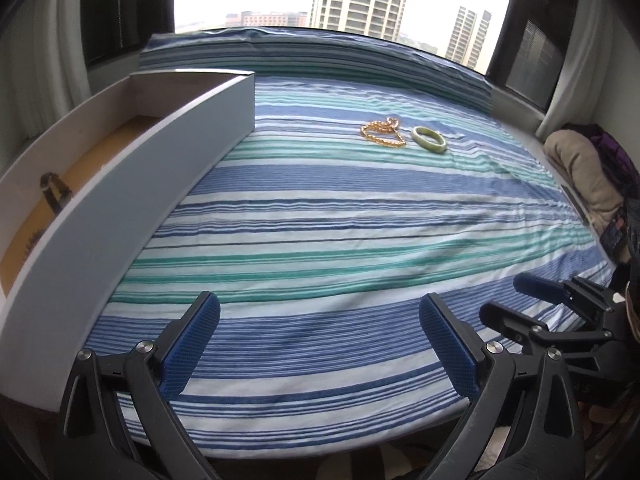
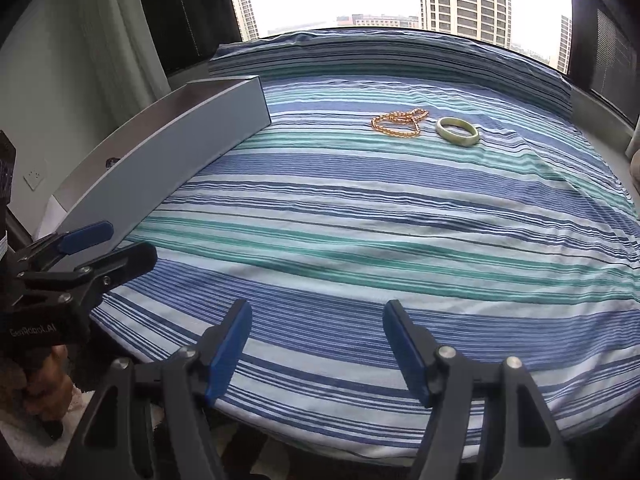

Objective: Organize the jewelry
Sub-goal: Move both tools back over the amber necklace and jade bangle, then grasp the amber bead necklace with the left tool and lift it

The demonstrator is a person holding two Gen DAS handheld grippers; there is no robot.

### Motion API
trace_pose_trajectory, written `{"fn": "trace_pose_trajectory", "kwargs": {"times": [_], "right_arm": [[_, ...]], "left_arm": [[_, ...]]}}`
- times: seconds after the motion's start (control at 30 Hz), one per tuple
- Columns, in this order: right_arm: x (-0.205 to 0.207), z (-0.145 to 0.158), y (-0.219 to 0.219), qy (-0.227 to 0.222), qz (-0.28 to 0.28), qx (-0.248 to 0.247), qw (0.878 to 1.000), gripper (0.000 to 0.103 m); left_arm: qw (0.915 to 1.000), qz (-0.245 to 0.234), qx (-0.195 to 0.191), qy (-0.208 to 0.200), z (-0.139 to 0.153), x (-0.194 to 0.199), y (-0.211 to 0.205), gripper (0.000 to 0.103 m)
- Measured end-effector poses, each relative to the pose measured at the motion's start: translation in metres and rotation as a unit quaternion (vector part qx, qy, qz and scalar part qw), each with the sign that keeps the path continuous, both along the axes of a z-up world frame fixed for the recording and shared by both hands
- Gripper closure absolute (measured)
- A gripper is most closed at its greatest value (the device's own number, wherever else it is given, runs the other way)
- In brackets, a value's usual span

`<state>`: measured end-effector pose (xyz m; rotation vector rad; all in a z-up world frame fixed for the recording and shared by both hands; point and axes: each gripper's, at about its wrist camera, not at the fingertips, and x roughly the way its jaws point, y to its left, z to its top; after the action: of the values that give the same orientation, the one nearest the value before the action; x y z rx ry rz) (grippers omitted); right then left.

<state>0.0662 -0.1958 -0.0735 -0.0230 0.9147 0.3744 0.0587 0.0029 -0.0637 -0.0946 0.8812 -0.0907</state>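
On the striped bed (image 1: 320, 208) by the window, gold bead bracelet (image 1: 383, 132) and green bangle (image 1: 429, 140) lie side by side, not yet put away — a watch (image 1: 54, 192) sits in the open drawer (image 1: 160, 152) at left, so approx. part done — both the left hand-held gripper (image 1: 316, 344) and right hand-held gripper (image 2: 316, 348) are spread wide, empty, well short of them.

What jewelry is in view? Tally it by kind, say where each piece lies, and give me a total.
Gold bead strands: 1, the gold beaded strand on the striped sheet.
Bangles: 1, the green bangle just right of the strand.
Watches: 1, the wristwatch inside the open box.
Total: 3
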Motion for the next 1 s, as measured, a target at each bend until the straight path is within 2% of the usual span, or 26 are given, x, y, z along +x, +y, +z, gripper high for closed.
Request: {"fn": "trace_pose_trajectory", "kwargs": {"times": [0.2, 0.43, 0.73, 0.87, 1.0], "right_arm": [[0.024, -0.003, -0.030, 0.006, -0.035, 0.010, 0.999, 0.034], [0.049, -0.003, -0.059, 0.010, -0.066, 0.021, 0.998, 0.034], [0.079, 0.004, -0.093, 0.009, -0.103, 0.034, 0.994, 0.034], [0.089, 0.001, -0.103, 0.017, -0.116, 0.042, 0.992, 0.034], [0.094, -0.003, -0.106, 0.029, -0.117, 0.052, 0.991, 0.034]], "left_arm": [[0.9995, -0.018, 0.021, 0.015, -0.005, 0.027, -0.016, 0.003], [0.9983, -0.047, 0.032, 0.014, 0.006, 0.076, -0.028, 0.003], [0.9954, -0.083, 0.025, 0.041, -0.001, 0.187, -0.039, 0.003], [0.9891, -0.136, 0.028, 0.050, -0.006, 0.244, -0.072, 0.003], [0.9854, -0.154, 0.070, 0.022, -0.013, 0.296, -0.106, 0.004]]}}
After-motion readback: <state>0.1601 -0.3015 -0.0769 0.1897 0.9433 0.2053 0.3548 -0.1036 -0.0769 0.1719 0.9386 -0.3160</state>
